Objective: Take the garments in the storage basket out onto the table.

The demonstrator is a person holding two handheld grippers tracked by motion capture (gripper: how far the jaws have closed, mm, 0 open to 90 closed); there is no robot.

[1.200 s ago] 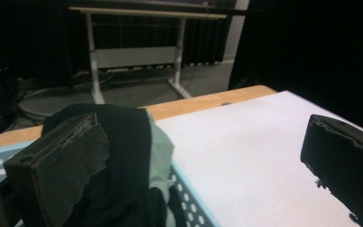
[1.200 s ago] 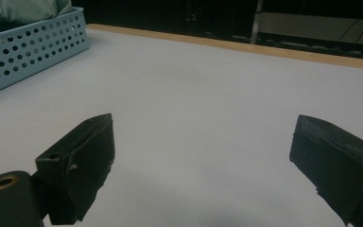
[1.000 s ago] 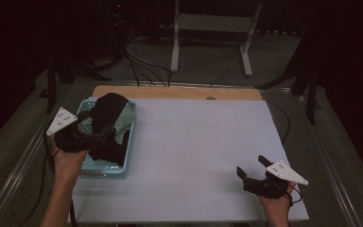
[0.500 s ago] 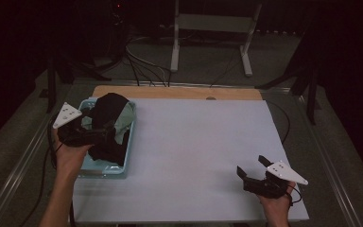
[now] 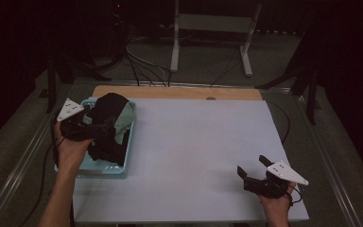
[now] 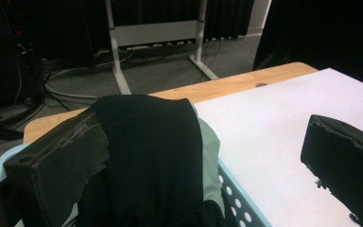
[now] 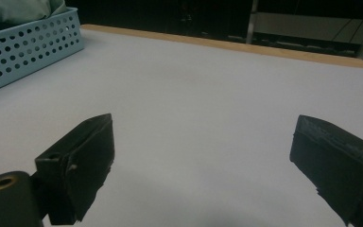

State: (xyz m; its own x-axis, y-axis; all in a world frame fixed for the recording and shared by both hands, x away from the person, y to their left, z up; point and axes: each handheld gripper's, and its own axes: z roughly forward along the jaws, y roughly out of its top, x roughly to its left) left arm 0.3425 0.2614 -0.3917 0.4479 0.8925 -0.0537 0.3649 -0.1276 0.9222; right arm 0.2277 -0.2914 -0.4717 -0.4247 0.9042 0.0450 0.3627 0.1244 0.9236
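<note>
Left gripper (image 5: 105, 126) hangs wide open over the black garment (image 5: 111, 113) in the blue basket (image 5: 105, 169), far left. Right gripper (image 5: 253, 166) sits open too, near right on the table (image 5: 194, 142).

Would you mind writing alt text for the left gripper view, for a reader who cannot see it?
The left gripper's two black fingers stand wide apart over a black and pale green garment heaped in a light blue perforated basket. To the right lies a white table surface with a wooden edge; beyond are cables and a metal stand on a dark floor.
</note>
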